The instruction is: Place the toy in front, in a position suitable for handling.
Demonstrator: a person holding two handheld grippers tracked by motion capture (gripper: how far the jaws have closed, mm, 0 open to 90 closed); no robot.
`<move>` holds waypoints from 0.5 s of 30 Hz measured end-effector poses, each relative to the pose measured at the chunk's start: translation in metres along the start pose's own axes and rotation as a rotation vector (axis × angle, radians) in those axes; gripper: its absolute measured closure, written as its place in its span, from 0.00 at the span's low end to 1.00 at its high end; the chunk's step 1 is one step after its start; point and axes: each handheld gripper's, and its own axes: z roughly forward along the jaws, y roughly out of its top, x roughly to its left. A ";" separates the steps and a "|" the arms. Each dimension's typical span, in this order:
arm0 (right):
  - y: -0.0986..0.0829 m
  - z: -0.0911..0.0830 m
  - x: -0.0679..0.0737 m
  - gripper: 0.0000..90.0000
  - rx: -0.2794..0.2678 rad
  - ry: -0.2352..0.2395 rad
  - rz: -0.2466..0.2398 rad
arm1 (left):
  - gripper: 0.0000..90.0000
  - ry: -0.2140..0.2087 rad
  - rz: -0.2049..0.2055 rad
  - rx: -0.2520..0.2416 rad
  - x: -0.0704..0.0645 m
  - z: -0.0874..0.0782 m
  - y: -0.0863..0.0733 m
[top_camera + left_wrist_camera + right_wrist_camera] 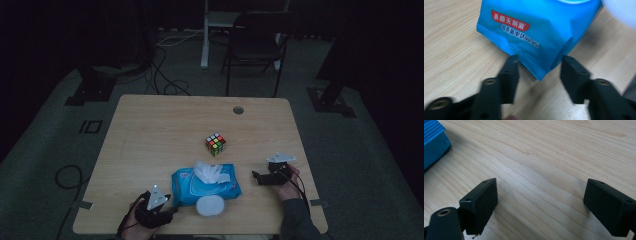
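the blue wipes pack (206,184) lies near the front edge of the pale wooden surface (150,135), a white tissue (209,171) sticking up from its top and a round white lid (210,205) at its near edge. a colour cube (215,144) sits just beyond it. the left gripper (539,65) has its jaws part open, straddling the pack's corner without clamping it. the right gripper (540,195) rests to the pack's right, jaws wide apart over bare wood. around lie dim carpet, cables and a dark chair (255,45).

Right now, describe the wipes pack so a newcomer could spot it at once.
On the light wooden table, look to the near edge, between the two claws. The blue soft plastic wipes pack lies flat there, a white tissue poking out, unlike the multicoloured puzzle cube behind it.
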 end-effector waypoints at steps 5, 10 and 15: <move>0.000 0.000 0.000 0.13 0.000 0.000 -0.001 | 0.82 0.039 0.020 0.017 0.002 0.008 0.006; 0.000 0.000 0.000 0.13 -0.001 0.000 -0.001 | 0.97 0.076 0.034 0.026 0.007 0.012 0.011; 0.000 0.000 0.000 0.13 0.000 0.000 0.000 | 1.00 0.125 0.030 0.032 0.020 0.017 0.018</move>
